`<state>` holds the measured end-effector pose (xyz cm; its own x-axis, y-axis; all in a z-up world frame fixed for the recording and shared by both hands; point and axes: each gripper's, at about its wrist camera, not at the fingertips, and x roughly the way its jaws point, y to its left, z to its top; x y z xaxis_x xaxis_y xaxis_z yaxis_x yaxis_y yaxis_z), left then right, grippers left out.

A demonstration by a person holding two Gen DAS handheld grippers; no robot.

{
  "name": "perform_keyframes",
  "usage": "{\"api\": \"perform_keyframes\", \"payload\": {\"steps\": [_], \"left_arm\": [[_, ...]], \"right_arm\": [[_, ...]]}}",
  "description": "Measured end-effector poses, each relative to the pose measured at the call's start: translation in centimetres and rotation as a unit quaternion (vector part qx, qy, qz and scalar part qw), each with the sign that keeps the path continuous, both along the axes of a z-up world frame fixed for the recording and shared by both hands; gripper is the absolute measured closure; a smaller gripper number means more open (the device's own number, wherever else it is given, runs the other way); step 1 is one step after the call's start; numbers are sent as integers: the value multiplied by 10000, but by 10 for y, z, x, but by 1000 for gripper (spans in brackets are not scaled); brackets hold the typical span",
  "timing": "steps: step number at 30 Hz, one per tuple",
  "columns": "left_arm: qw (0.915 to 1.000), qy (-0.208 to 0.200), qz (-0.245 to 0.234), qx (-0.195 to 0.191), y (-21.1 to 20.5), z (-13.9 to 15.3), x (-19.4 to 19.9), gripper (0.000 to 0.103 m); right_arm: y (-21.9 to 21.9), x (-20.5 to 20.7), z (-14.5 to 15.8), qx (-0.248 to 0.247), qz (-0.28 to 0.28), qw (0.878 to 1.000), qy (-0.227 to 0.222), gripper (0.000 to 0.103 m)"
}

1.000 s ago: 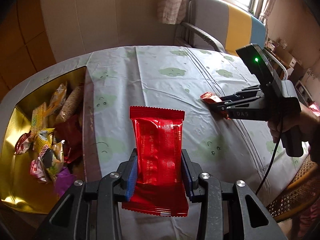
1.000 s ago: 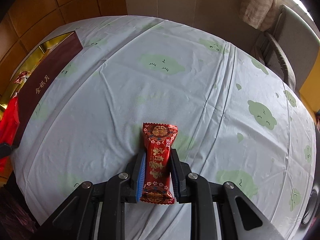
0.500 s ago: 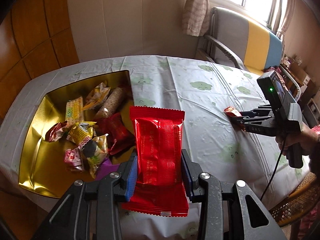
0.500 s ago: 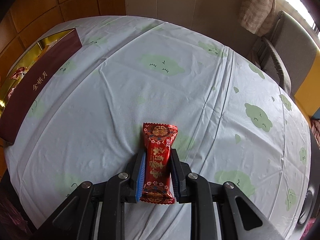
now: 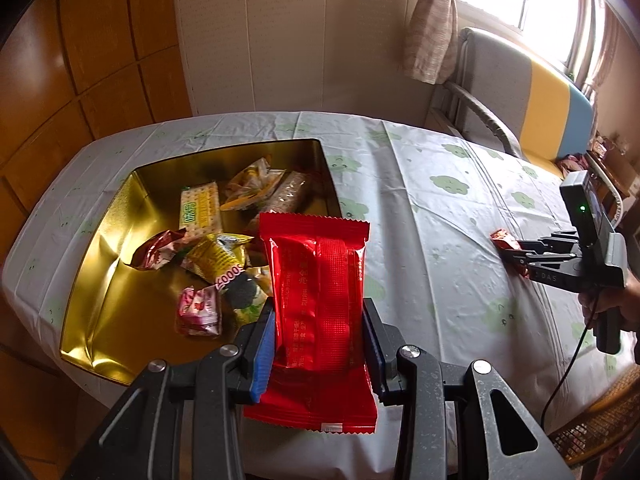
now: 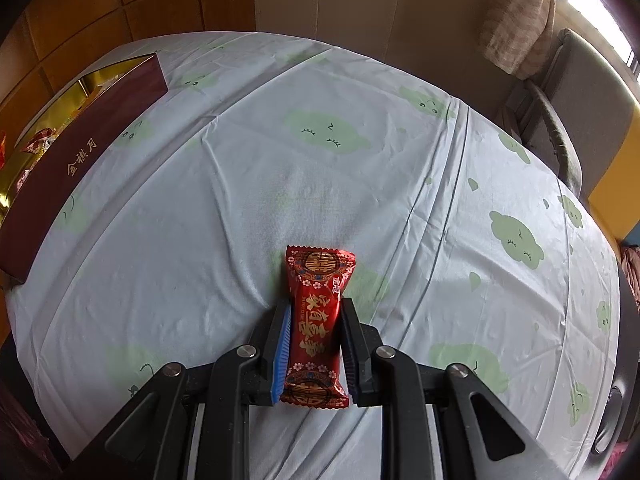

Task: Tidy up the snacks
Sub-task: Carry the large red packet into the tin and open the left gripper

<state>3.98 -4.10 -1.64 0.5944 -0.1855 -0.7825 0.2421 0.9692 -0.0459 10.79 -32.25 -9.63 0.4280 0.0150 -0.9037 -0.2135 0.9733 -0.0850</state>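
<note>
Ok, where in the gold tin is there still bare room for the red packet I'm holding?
The gold tin is bare along its left wall and near-left corner, and at the far-left corner behind the cracker pack. The middle and right side are crowded with wrapped snacks.

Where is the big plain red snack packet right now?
In the left wrist view, the red packet is clamped in the left gripper, held just right of the gold tin of snacks.

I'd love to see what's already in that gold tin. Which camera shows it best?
The left wrist view: it looks down into the gold tin, showing its wrapped snacks. The right wrist view catches only the tin's maroon side and a sliver of gold interior.
</note>
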Motion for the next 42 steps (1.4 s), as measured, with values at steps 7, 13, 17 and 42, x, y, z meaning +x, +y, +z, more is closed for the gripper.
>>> {"api": "perform_keyframes", "payload": {"steps": [7, 13, 17, 42], "left_arm": [[9998, 74, 156, 17, 12, -5, 4, 64], [9979, 176, 607, -113, 51, -6, 13, 64], [9917, 229, 1228, -308, 101, 0, 20, 64], [9750, 963, 1846, -771, 145, -46, 61, 58]], "right_arm": [[1, 0, 0, -35, 21, 10000, -11, 80], [1, -1, 0, -50, 31, 10000, -17, 80], [1, -1, 0, -73, 41, 10000, -18, 80], [4, -1, -1, -154, 28, 9999, -32, 80]]}}
